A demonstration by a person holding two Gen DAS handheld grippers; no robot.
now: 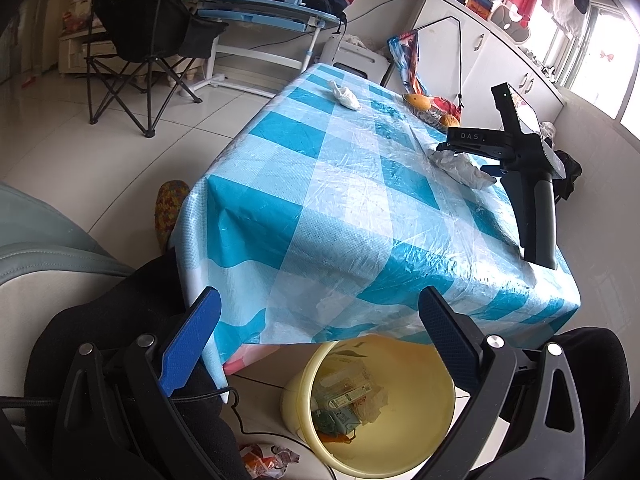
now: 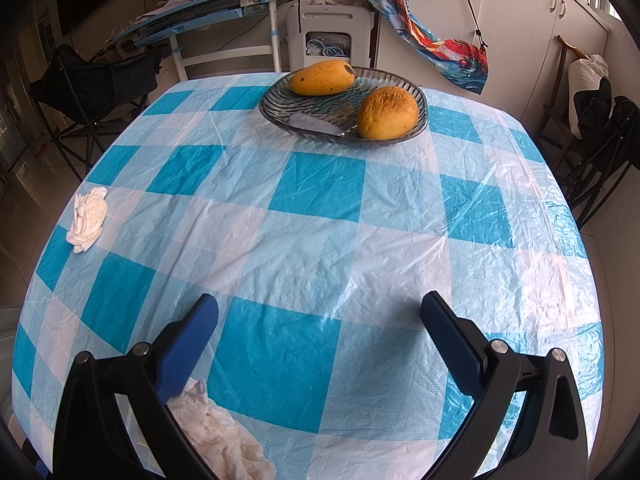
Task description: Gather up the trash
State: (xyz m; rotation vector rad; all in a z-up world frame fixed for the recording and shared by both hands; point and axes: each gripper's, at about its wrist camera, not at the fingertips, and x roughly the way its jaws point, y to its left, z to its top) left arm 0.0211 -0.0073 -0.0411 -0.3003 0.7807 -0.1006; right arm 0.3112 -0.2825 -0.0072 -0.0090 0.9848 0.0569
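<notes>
- The left gripper fills the lower part of its own view, its blue-padded fingers spread wide and grasping nothing.
- Below and between those fingers, at the bottom centre of the frame, stands a pale yellow bin on the tiled floor, with wrappers and crumpled scraps already inside.
- The table, under a blue-and-white checked plastic cover, runs from the middle of the frame toward the upper right.
- The right gripper is released too, jaws wide apart over the cover; in the left view it shows at the right edge.
- A crumpled white tissue lies on the cover at the lower left of the right view, touching the left finger of that gripper.
- A second crumpled tissue rests near the table's edge at the left of the frame.
- At the upper centre, a glass dish holds two mangoes.
</notes>
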